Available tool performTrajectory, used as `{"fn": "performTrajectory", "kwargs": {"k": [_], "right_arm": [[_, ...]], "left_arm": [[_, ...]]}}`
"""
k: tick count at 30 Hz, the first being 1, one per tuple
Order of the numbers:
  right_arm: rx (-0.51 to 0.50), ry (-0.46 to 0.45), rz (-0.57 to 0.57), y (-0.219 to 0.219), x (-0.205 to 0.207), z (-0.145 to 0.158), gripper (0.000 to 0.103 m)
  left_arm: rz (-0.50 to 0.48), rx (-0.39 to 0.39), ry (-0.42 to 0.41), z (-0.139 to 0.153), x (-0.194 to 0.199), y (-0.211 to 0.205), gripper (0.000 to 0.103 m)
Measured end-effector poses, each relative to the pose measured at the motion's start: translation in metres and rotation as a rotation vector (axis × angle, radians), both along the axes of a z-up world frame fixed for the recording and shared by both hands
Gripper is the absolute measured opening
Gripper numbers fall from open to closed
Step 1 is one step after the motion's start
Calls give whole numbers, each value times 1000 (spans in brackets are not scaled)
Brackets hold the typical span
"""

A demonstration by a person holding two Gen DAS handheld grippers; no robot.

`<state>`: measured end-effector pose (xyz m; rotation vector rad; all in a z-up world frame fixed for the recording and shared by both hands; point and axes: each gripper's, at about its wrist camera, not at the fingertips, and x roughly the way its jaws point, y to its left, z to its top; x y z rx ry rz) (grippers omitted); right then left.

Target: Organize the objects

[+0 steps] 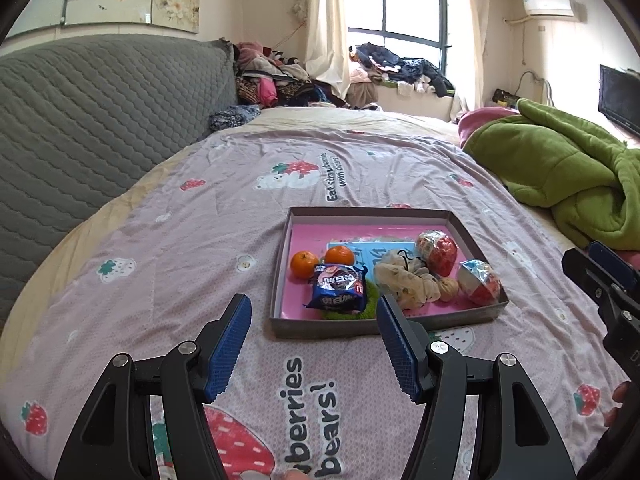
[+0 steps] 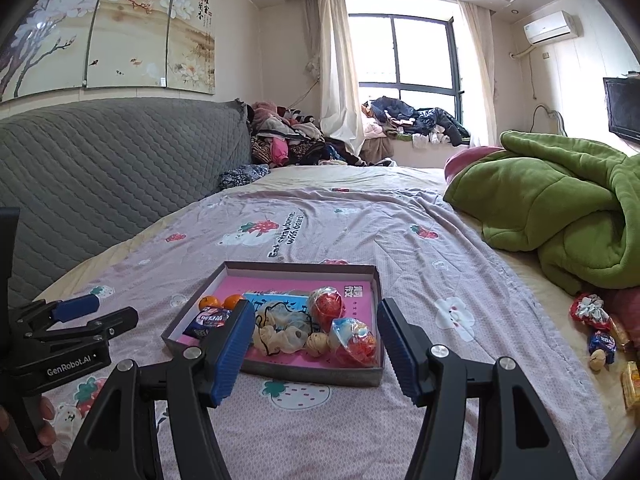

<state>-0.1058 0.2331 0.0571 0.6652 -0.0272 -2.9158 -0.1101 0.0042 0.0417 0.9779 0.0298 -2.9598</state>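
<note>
Both sets of jaws stand spread with nothing between them. We hold our left gripper [image 1: 314, 344] low over the bedspread [image 1: 200, 240], just short of the near wall of the box [image 1: 324, 326]; our right gripper [image 2: 316, 346] hangs in front of the same box, near its right-hand corner.

Box, shallow, grey walls, pink floor, lying flat on the bedspread. Contents, as we see them from the left wrist:
- two oranges [image 1: 303, 264] side by side at the left, touching or nearly so;
- blue snack packet [image 1: 339, 290] in front of the oranges, lying partly on something green and fuzzy;
- light blue booklet [image 1: 360, 250] flat on the floor, partly covered;
- cream scrunchie [image 1: 404, 280] in the middle, bunched up;
- walnut [image 1: 448, 289] just right of the scrunchie;
- two foil-wrapped eggs, one at the back right [image 1: 436, 252], one at the near right corner [image 1: 480, 282].

Outside the box, from the right wrist: a loose group of wrapped snacks [image 2: 592, 312] and another walnut [image 2: 597, 359] on the bed at the far right, well apart from the box, below the green blanket [image 2: 560, 208].

Grey quilted headboard [image 2: 100, 168] along the left.
</note>
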Motion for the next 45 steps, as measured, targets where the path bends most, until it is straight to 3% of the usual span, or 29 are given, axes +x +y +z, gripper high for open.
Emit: {"fn": "performTrajectory", "kwargs": {"k": [15, 35, 45], "right_arm": [[15, -34, 14, -6, 19, -8, 63], [0, -136, -23, 1, 18, -57, 63], [33, -143, -28, 2, 20, -74, 63]], "left_arm": [[-18, -2, -40, -14, 18, -3, 67], [-14, 6, -129, -63, 18, -11, 67], [-11, 11, -161, -81, 17, -13, 67]]}}
